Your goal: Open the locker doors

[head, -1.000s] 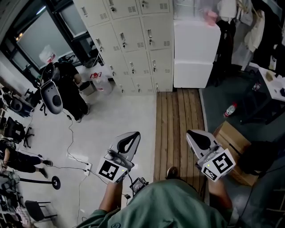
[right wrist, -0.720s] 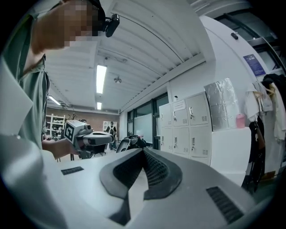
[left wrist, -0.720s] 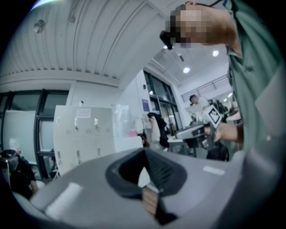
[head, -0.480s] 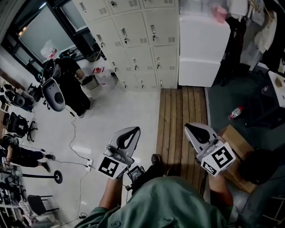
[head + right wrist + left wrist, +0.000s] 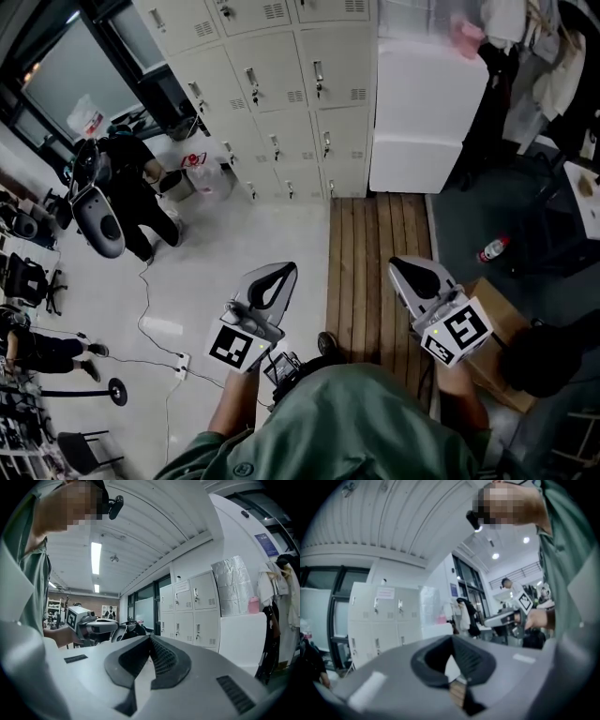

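Observation:
A bank of cream lockers [image 5: 281, 94] stands at the far wall with every visible door closed; each door has a small latch and vent. It also shows in the left gripper view as lockers [image 5: 379, 620] and in the right gripper view as lockers [image 5: 192, 611]. My left gripper [image 5: 279, 269] is held low, well short of the lockers, its jaws together with nothing between them [image 5: 452, 638]. My right gripper [image 5: 405, 264] hovers over the wooden planks, likewise shut and empty [image 5: 150, 637]. Neither touches a locker.
A tall white cabinet [image 5: 427, 112] stands right of the lockers. Wooden floor planks [image 5: 375, 272] lead toward them. A cardboard box [image 5: 502, 309] and a bottle [image 5: 489, 249] lie at the right. A person in black [image 5: 131, 187], a bag [image 5: 202, 169] and a floor cable with power strip [image 5: 180, 361] are at the left.
The view has shifted a little and the lockers sit slightly lower in it. The person in black has moved left. Both grippers stay shut and level.

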